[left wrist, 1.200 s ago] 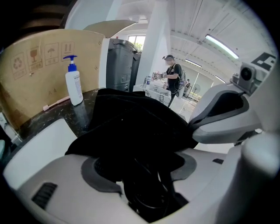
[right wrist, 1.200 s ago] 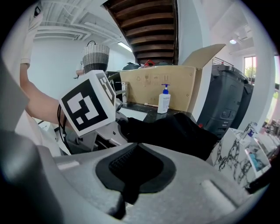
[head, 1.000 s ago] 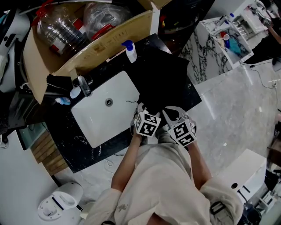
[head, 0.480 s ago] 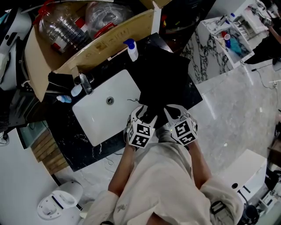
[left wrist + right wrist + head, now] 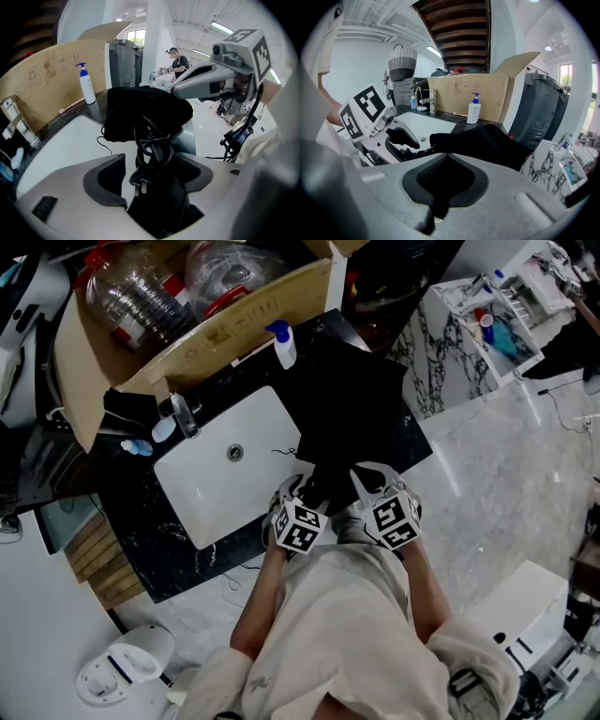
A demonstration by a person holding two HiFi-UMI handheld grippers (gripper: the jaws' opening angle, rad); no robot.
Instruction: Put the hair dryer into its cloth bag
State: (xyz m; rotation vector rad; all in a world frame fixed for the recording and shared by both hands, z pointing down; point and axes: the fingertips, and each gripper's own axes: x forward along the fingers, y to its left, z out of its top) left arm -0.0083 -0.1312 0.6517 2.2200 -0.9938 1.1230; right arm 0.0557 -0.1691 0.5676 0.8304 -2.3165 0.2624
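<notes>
Cardboard box (image 5: pixel 234 329): stands open at the far left behind the counter, with clear plastic bottles inside it.
Faucet (image 5: pixel 181 416): at the far left corner of the sink.
Sink (image 5: pixel 216 493): white basin set into the black countertop (image 5: pixel 159 559). A thin dark drawstring trails over its right edge.
Pump bottle (image 5: pixel 281 345): upright on the counter behind the sink, against the box wall.
Left gripper (image 5: pixel 152 166): at the near edge of the counter, by the sink's right corner, pointing steeply down. Its jaws have just been opening and now stand wide apart. The pads press on nothing.
Cord (image 5: pixel 152 140): black, coiled and tied, standing between the left jaws. Its plug (image 5: pixel 139 183) hangs on the coil's near side, prongs down.
Hair dryer: its body cannot be told apart from the dark mass under the coil, low between the left jaws. Only the cord and plug are clear, just in front of the bag's near end.
Cloth bag (image 5: pixel 361 399): black, lying on the counter to the right of the sink, from the pump bottle down to the two grippers.
Right gripper (image 5: pixel 445 159): just beside the left one, at the bag's near right edge. Its jaws are closed, with black bag fabric pinched between the pads.
Person (image 5: pixel 347 634): stands at the near edge of the counter in pale clothing, one gripper in each hand.
</notes>
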